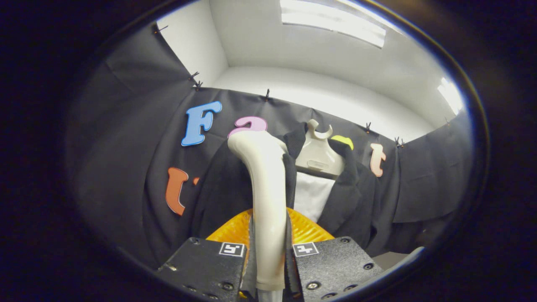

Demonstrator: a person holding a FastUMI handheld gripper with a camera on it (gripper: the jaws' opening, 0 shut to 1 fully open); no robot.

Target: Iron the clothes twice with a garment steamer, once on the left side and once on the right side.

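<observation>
My gripper [268,256] is shut on the cream handle of the garment steamer [262,188], which rises upright between the two fingers and curves forward at its top. The steamer's head is pressed near the left lapel of a black jacket [222,184] hanging on a beige hanger [316,157] just ahead of the fingers. A white shirt panel [310,195] shows between the jacket's lapels, right of the handle. The steamer's nozzle face is hidden behind its own neck.
An orange ribbed part [308,228] sits just behind the fingers at the handle's base. Black cloth walls [423,184] surround the jacket on both sides. Above the cloth are a white wall and ceiling lights [335,21].
</observation>
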